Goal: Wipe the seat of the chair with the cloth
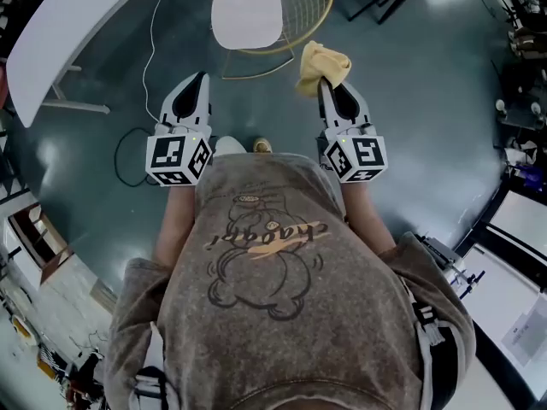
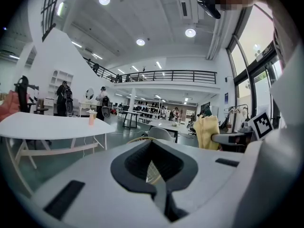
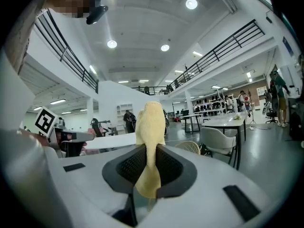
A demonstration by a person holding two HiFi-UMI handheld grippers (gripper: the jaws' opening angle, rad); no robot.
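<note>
The chair (image 1: 247, 11) stands ahead of me on the dark floor, with a white seat and a gold wire back. A yellow cloth (image 1: 322, 65) bunches up from my right gripper (image 1: 329, 88), which is shut on it a little right of the chair and nearer to me. In the right gripper view the cloth (image 3: 151, 122) rises upright between the pads (image 3: 128, 167). My left gripper (image 1: 201, 82) hangs level with the right one, shut with nothing in it. The left gripper view shows the cloth (image 2: 206, 132) off to the right.
A long white table (image 1: 68, 24) runs along the far left, and a thin cable (image 1: 128, 156) loops on the floor beside the left gripper. Desks and equipment (image 1: 521, 220) crowd the right side. My feet (image 1: 231, 146) show between the grippers.
</note>
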